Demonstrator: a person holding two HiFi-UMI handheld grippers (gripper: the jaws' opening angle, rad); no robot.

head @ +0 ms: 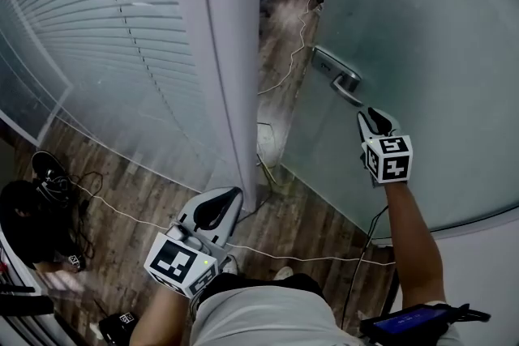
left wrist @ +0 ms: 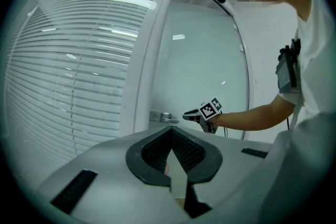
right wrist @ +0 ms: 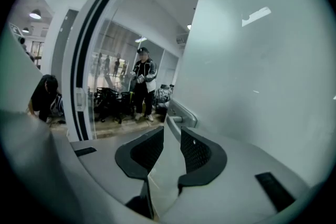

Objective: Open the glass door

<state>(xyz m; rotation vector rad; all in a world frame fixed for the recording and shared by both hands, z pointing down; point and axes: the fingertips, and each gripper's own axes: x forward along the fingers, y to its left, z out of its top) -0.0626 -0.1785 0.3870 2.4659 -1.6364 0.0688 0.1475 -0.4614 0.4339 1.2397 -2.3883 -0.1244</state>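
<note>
R tool narrow gap, empty, nr half-hidden door handle; L tool closed.

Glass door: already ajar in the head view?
Yes, a gap shows between the glass door and the white frame, with wood floor visible through it.

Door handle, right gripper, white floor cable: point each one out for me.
door handle [head: 347, 82], head view, on the metal lever.
right gripper [head: 375, 116], head view, midway between its fingertips.
white cable [head: 324, 258], head view, on its straight middle stretch.
</note>
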